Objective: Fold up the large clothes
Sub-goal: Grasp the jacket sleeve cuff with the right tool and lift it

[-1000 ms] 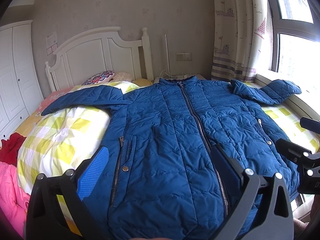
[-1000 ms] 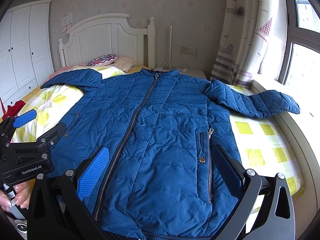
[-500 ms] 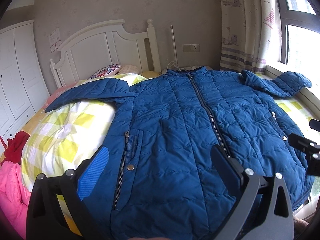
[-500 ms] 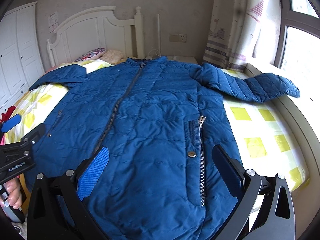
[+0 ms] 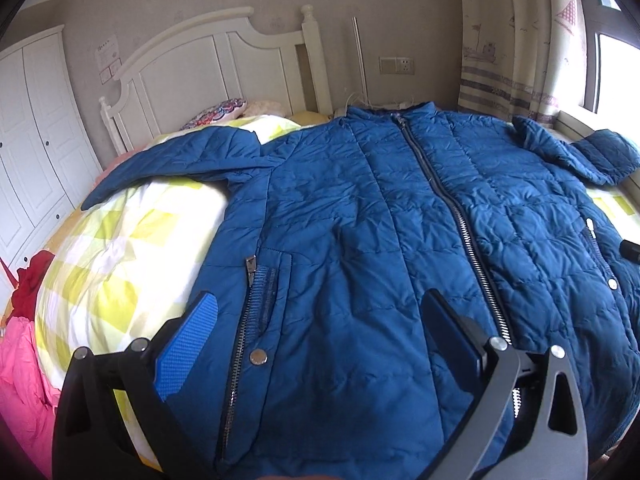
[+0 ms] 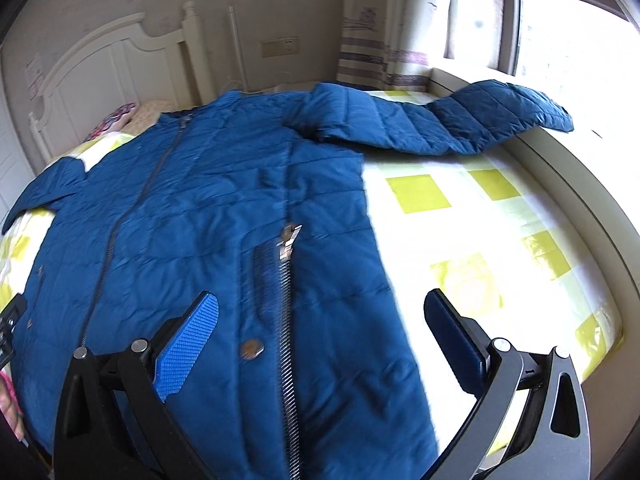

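Observation:
A large blue quilted jacket [image 5: 380, 216] lies face up and zipped on the bed, collar toward the headboard, both sleeves spread out. My left gripper [image 5: 320, 320] hovers open over its lower left front, near the pocket zip [image 5: 256, 300]. In the right wrist view the same jacket [image 6: 208, 208] fills the left half. My right gripper [image 6: 322, 320] is open above the right pocket zip [image 6: 286, 300] and side hem. The right sleeve [image 6: 440, 120] stretches toward the window ledge. Neither gripper holds anything.
The bed carries a yellow-and-white checked quilt [image 6: 480, 220]. A white headboard [image 5: 208, 60] and wardrobe [image 5: 32, 120] stand behind and left. Pink and red clothes [image 5: 20, 340] are heaped at the bed's left side. A window ledge [image 6: 560, 168] borders the right. A hand [image 6: 10, 408] shows at the lower left.
Both grippers have moved forward and lower toward the jacket. The right one has swung to the right, over the right pocket and hem. The jacket has not moved.

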`<act>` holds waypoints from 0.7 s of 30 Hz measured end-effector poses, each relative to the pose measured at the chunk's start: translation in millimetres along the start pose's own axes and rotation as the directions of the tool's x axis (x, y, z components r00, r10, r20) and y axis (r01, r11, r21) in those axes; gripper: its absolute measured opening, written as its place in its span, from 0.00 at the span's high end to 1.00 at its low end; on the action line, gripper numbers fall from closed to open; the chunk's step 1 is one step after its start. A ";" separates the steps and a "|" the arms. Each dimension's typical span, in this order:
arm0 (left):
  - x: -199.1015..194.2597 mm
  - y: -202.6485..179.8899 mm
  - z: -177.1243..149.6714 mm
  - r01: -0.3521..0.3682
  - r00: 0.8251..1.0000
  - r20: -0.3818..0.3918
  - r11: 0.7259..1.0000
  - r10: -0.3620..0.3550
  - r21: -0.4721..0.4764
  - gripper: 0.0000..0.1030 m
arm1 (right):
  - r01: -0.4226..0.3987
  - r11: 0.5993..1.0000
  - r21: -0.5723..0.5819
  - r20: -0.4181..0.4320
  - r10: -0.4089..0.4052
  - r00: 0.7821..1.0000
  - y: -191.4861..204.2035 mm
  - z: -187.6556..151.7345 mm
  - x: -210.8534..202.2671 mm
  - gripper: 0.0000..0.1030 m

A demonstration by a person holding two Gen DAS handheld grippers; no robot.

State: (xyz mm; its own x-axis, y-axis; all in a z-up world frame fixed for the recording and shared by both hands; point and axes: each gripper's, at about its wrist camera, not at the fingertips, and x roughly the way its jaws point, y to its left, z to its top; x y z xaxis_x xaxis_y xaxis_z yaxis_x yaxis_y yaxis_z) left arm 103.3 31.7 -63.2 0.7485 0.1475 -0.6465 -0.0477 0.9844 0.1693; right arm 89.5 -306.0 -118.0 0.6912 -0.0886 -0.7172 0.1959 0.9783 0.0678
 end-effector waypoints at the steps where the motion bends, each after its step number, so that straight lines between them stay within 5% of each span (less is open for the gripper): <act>1: 5.9 0.2 2.4 -0.002 1.000 -0.011 1.000 0.002 0.001 0.02 | 0.011 1.000 0.010 -0.002 -0.011 1.000 -6.8 6.5 5.8 0.04; 7: 53.9 1.9 50.5 0.076 0.993 -0.094 0.997 -0.076 -0.009 0.02 | 0.070 0.991 0.115 -0.004 -0.070 0.998 -58.3 50.7 37.7 0.04; 13: 135.9 -21.4 114.3 0.022 0.993 -0.113 0.999 -0.018 0.033 0.02 | 0.145 0.944 0.296 0.005 -0.154 0.988 -131.6 88.6 66.8 0.04; 18: 199.4 -37.3 117.0 0.032 0.976 -0.218 0.999 -0.024 0.034 0.02 | 0.190 0.902 0.387 -0.002 -0.205 0.979 -175.8 116.1 94.0 0.04; 21: 206.2 -21.5 113.4 0.107 0.971 -0.207 0.993 -0.117 -0.058 0.02 | 0.179 0.897 0.403 0.014 -0.202 0.979 -190.9 135.5 112.9 0.04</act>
State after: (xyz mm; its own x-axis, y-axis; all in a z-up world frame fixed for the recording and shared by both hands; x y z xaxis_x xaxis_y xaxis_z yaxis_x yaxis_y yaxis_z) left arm 333.7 30.1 -115.8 0.5956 0.0481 -0.8019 -0.0059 0.9984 0.0555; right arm 224.4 -528.2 -117.9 0.6469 -0.2868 -0.7066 0.5802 0.7864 0.2121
